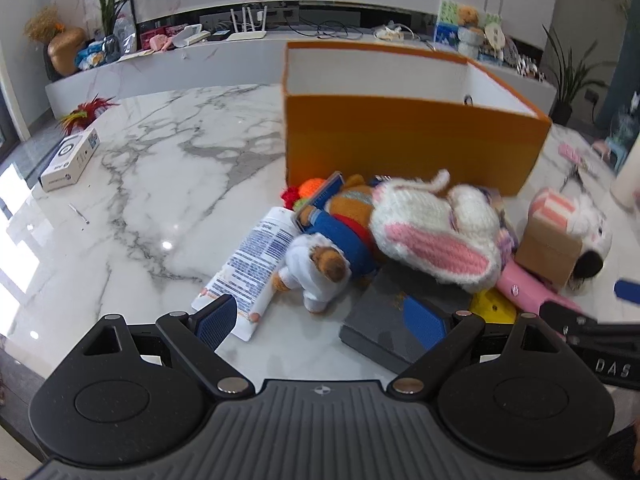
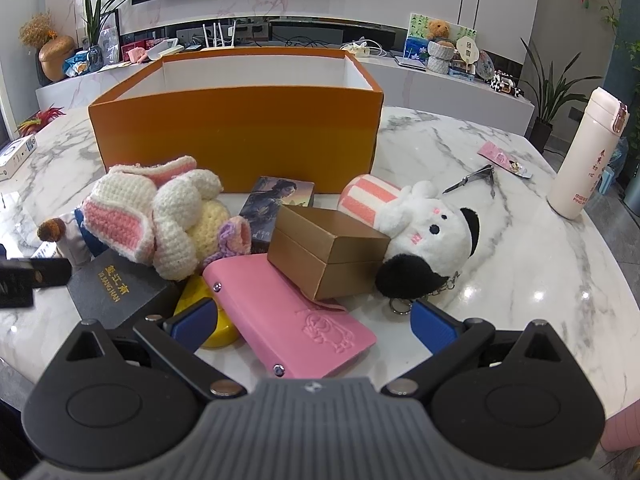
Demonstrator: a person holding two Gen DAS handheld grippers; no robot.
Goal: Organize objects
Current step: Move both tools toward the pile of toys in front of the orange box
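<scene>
The orange box (image 2: 236, 136) stands upright on the marble worktop (image 2: 520, 240), open side up, its long axis running left to right across the right wrist view; its white interior shows nothing from these angles. The loose items lie in a heap against its near wall.

Pink case (image 2: 288, 316): lies flat, long axis running diagonally from far-left to near-right. It sits between the fingers of the right hand-held gripper (image 2: 314, 324), whose jaws are spread wide, one blue pad (image 2: 192, 322) to the left of the case and the other to the right; whether either pad touches the case cannot be told. It holds nothing.

Gold box (image 2: 328, 256): rests on the far end of the pink case. The black-and-white plush (image 2: 428, 236) lies on its side just right of the gold box, with a pink-striped part pointing toward the orange box.

Crocheted rabbit (image 1: 436, 232): lies across the heap, pink-lined ear pointing toward the left hand-held gripper (image 1: 322, 326). The small bear (image 1: 320, 272) in white stands just beyond that gripper, between the printed tube (image 1: 248, 268) and the dark book (image 1: 396, 320). The tube's long axis runs from the near-left pad toward the orange box.

The left hand-held gripper is wide open and empty; its left pad overlaps the tube's near end, and its right pad sits over the dark book.
</scene>
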